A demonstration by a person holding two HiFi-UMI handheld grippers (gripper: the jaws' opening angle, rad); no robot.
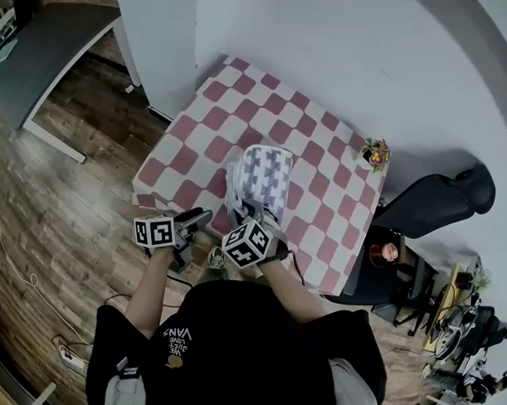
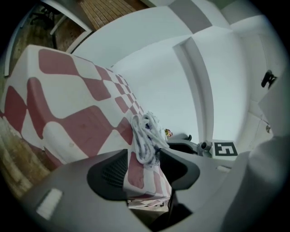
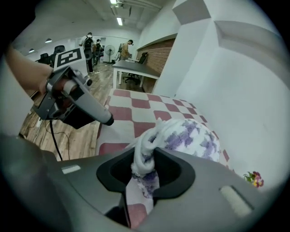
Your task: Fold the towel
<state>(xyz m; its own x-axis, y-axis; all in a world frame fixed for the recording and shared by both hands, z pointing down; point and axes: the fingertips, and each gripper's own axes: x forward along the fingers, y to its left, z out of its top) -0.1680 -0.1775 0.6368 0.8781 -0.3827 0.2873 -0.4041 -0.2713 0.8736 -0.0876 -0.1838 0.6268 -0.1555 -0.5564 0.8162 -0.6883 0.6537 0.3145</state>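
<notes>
We see the white, purple-patterned cloth towel [image 1: 267, 175] folded into bunched layers; our right gripper [image 3: 145, 163] clamps its near edge, while our left gripper [image 2: 143, 170] gapes empty.

Checked-cloth table [image 1: 240, 106] is standing on wood floor [image 1: 62, 207]; folded towel [image 1: 267, 175] is lying near its front edge, small flower pot [image 1: 376, 152] sitting at right edge

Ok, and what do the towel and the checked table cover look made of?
The towel: soft terry-like cloth, probably cotton, matt white with purple print; it bunches in thick fuzzy folds. The table cover: thin, smooth red-and-white checked sheet draping over the edge; fabric or vinyl, cannot tell.
</notes>
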